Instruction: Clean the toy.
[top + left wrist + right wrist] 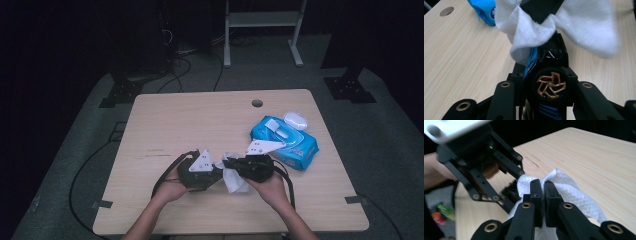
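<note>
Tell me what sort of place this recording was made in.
Probably a lab or recording room: a light wooden table with a cable hole, black cables trailing over grey carpet, and a white metal stand against a dark backdrop.

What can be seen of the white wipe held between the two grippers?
The white wipe is a soft, textured sheet that looks like non-woven cloth, crumpled and bunched. It hangs over the wooden table near its front edge. The right gripper pinches a fold of it, and the left gripper meets it from the other side.
</note>
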